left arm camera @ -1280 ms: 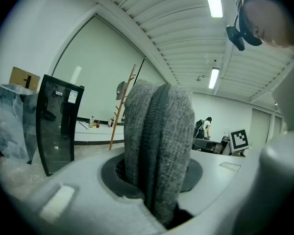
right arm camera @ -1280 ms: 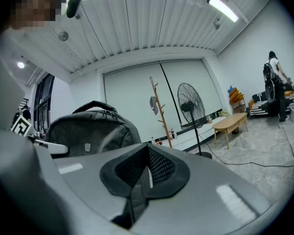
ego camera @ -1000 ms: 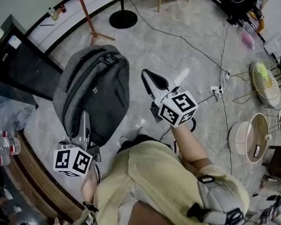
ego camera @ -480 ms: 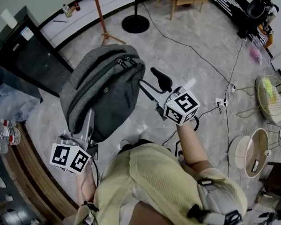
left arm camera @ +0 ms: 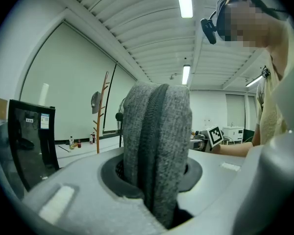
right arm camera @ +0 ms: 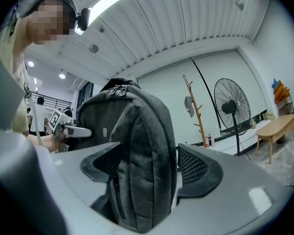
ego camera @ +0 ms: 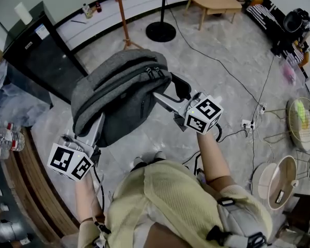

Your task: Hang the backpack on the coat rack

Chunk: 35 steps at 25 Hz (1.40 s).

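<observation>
Above the middle of the floor, one grey backpack [ego camera: 121, 94] hangs between two grippers, and one wooden coat rack [ego camera: 122, 14] stands at the floor's far edge. The left gripper [ego camera: 99, 120], held nearly level, is clamped narrowly on a fold of the backpack. The right gripper [ego camera: 169, 91], also level, has just been opening its jaws, which now stand wide around the backpack's side without pressing on it.

I record a pale yellow short-sleeved top [ego camera: 160, 200], lower centre. The left claw [ego camera: 99, 120] and right claw [ego camera: 168, 89] are light grey with dark pads [right arm camera: 198, 168]. Each carries a white marker cube [ego camera: 70, 161] printed with black squares.
</observation>
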### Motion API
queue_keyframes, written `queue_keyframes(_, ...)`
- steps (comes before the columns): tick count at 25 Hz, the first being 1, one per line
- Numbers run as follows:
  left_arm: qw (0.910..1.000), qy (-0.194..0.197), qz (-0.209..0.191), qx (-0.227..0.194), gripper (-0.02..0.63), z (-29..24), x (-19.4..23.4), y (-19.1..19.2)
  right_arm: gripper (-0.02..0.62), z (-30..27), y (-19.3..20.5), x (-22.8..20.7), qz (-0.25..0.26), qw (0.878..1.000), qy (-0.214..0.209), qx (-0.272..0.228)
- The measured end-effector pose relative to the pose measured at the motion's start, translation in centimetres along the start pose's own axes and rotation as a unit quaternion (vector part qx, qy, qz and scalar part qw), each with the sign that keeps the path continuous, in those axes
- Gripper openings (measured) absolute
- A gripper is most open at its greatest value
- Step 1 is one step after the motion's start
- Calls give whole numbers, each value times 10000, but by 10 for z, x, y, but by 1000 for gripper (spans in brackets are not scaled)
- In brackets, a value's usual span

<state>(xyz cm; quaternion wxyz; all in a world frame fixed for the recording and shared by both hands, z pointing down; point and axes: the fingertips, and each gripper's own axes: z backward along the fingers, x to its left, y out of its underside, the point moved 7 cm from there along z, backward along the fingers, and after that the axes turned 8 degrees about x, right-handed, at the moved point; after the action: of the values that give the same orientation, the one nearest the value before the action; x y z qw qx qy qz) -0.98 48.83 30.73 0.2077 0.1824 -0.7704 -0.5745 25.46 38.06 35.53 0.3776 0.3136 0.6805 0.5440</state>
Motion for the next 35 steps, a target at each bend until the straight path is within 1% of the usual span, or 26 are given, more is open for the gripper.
queue_keyframes(4, 9999, 119, -55, -58, 89, -7, 8, -10, 360, -5, -2, -9, -46, 9999, -97, 22)
queue_keyframes(7, 9995, 283, -38, -103, 89, -19, 15, -27, 371, -10, -14, -20, -95, 9998, -155, -60)
queue_keyframes(10, 9991, 418, 5, -109, 89, -33, 24, -39, 370, -12, -26, -31, -76, 9998, -76, -168)
queue_keyframes(13, 9987, 504, 19, -106, 91, -48, 30, -42, 368, -12, -28, -42, -82, 9998, 43, -170)
queue_keyframes(14, 9986, 513, 19, -108, 91, -53, 32, -41, 355, -11, -28, -46, -129, 9997, 85, -165)
queue_keyframes(16, 9987, 492, 19, -133, 91, -58, 34, -38, 299, -10, -26, -52, -224, 9995, 156, -173)
queue_keyframes(20, 9991, 316, 115, -267, 95, -62, 35, -30, 276, -8, -27, -53, -74, 9996, 187, -206)
queue_keyframes(27, 9975, -350, 292, -546, 103, -81, 47, -30, 238, -21, -45, -66, 204, 9992, 247, -243)
queue_keyframes(30, 9962, -567, 336, -567, 104, -90, 56, -27, 225, -30, -46, -71, 229, 9991, 293, -195)
queue_keyframes(33, 9943, -838, 294, -598, 107, -100, 70, -27, 219, -42, -47, -76, 236, 9989, 340, -202)
queue_keyframes(35, 9937, -872, 268, -652, 107, -111, 82, -28, 215, -52, -49, -84, 241, 9986, 427, -218)
